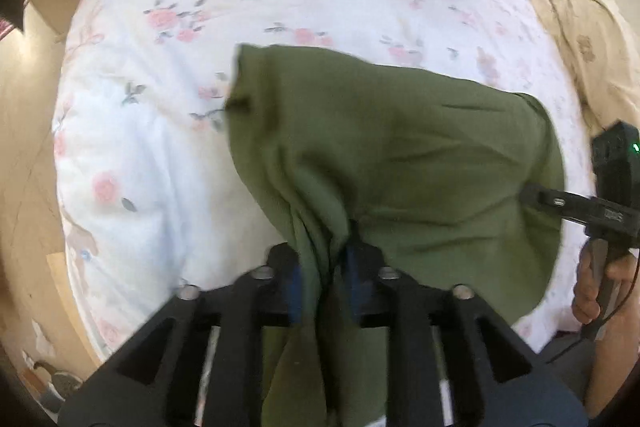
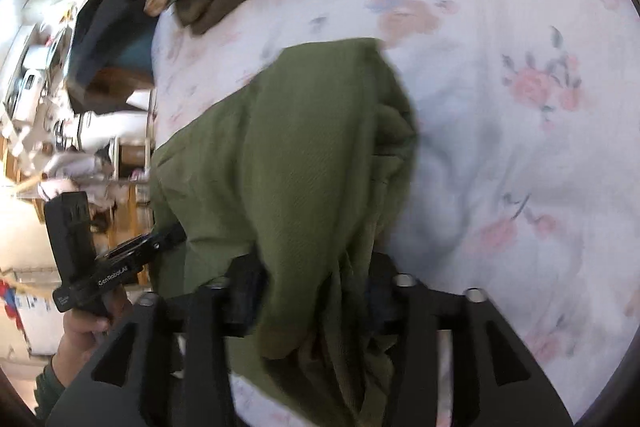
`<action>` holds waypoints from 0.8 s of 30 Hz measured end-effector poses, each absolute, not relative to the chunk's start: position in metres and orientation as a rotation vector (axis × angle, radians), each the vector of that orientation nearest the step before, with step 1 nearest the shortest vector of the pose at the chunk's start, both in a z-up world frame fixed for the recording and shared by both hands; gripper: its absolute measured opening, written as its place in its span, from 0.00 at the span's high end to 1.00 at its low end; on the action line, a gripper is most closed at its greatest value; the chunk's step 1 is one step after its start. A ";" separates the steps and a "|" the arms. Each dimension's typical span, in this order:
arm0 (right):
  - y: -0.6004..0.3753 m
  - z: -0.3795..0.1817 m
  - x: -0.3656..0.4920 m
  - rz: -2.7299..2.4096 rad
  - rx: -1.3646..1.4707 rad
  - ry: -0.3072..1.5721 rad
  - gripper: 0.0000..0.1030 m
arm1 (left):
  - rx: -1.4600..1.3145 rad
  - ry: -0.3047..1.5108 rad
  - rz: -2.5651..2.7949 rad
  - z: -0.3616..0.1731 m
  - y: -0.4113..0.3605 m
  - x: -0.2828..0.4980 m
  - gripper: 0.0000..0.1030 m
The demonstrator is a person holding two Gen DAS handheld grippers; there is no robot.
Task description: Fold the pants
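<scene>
With the pants [image 1: 392,147] laid folded on the bed [image 1: 160,155], both claws, left [image 1: 322,259] and right [image 2: 316,287], spread around bunched cloth; next, pull clear.

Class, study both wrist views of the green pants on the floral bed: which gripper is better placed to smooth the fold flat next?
Probably the left gripper: the green pants spread flat ahead of it, while at the right gripper they bunch into a heap.
</scene>
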State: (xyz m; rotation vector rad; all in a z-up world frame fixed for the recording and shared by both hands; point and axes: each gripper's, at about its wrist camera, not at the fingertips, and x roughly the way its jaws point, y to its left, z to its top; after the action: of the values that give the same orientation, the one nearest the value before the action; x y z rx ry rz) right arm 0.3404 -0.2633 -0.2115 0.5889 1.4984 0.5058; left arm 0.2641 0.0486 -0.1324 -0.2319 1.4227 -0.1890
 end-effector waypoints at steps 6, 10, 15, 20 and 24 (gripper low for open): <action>-0.287 -0.161 0.332 0.378 0.374 1.333 0.29 | -0.135 1.368 -0.007 -0.100 0.064 0.240 0.47; -0.281 -0.116 0.306 0.411 0.399 1.212 0.36 | -0.089 1.163 -0.116 -0.058 0.041 0.212 0.47; -0.230 -0.113 0.286 0.547 0.291 1.203 0.62 | -0.040 1.249 -0.260 -0.097 -0.011 0.224 0.47; -0.230 -0.164 0.285 0.371 0.161 1.350 0.85 | -0.137 1.531 -0.167 -0.151 0.014 0.216 0.45; -0.256 -0.133 0.270 0.415 0.280 1.282 0.78 | -0.250 1.404 -0.179 -0.105 0.043 0.205 0.47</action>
State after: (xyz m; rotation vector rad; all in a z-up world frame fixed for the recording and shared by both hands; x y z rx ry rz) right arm 0.2699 -0.2560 -0.1331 0.2805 1.2816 0.4151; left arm 0.2048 0.0430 -0.1051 -0.2497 1.4040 -0.1792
